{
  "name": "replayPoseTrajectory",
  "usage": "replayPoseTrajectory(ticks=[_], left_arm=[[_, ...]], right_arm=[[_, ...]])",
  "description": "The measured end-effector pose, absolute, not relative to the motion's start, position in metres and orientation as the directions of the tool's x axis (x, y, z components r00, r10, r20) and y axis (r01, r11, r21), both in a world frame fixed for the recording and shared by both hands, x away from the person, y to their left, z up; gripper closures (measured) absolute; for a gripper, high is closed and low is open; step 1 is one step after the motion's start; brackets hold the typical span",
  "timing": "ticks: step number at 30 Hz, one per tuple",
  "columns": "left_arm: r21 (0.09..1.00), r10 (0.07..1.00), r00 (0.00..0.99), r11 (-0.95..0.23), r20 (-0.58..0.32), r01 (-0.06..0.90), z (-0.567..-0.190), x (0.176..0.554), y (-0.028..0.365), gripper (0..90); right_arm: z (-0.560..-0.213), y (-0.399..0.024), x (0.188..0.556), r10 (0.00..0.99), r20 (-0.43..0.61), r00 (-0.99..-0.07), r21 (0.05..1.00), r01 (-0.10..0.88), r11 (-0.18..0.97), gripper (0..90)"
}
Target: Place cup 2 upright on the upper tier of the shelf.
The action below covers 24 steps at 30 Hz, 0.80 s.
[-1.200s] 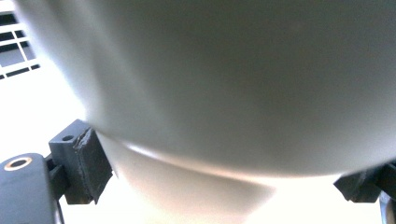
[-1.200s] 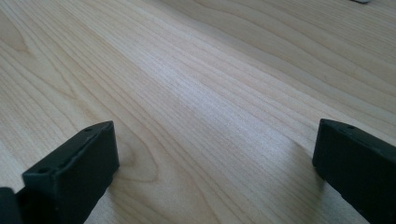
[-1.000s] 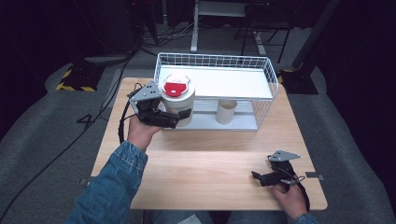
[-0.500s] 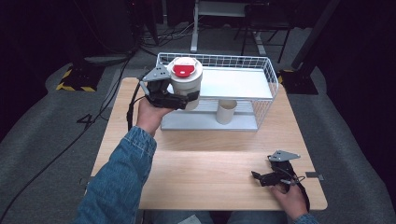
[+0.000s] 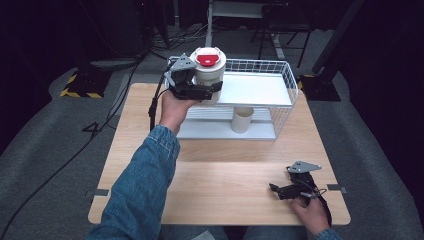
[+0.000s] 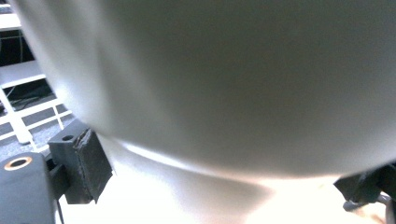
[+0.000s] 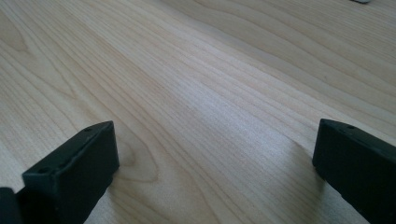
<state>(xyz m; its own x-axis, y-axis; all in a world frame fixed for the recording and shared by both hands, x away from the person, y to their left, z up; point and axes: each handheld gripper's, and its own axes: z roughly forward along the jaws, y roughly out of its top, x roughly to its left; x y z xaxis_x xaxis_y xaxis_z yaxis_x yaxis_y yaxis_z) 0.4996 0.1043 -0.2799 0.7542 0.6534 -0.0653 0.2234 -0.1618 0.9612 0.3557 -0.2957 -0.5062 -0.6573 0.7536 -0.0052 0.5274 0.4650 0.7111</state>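
A white canister with a red lid (image 5: 209, 70) is held up in the air over the left end of the white wire rack (image 5: 280, 75), level with its top shelf (image 5: 255, 90). My left gripper (image 5: 212, 90) is shut on the canister's body. In the left gripper view the canister's white side (image 6: 224, 79) sits very close, with a black pad (image 6: 91, 163) pressed on it. My right gripper (image 5: 274, 189) rests open near the table's front right corner. Its two black jaws stand wide apart over bare wood in the right gripper view.
A cream cup (image 5: 242, 119) stands on the rack's lower shelf. The rack sits at the far side of the wooden table (image 5: 220, 165). Black cables (image 5: 120, 100) run off the left edge, and dark floor surrounds the table.
My left gripper has lifted the canister up and to the right, from in front of the rack's left end to the height of its top shelf. The right gripper has stayed put.
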Motion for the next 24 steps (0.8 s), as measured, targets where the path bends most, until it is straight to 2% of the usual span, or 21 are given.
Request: replayPoseTrajectory(ticks=[13, 24], left_arm=[[0.953, 0.704, 0.707, -0.168, -0.062, 0.252, -0.281, 0.529, 0.078, 10.2], [0.955, 0.749, 0.660, -0.154, -0.055, 0.255, -0.286, 0.539, 0.065, 10.2]], right_arm=[[-0.506, -0.296, 0.356, 0.755, -0.003, -0.656, 0.712, 0.529, 0.463, 0.4], [-0.506, -0.296, 0.356, 0.754, -0.005, -0.657, 0.712, 0.527, 0.464, 0.4]])
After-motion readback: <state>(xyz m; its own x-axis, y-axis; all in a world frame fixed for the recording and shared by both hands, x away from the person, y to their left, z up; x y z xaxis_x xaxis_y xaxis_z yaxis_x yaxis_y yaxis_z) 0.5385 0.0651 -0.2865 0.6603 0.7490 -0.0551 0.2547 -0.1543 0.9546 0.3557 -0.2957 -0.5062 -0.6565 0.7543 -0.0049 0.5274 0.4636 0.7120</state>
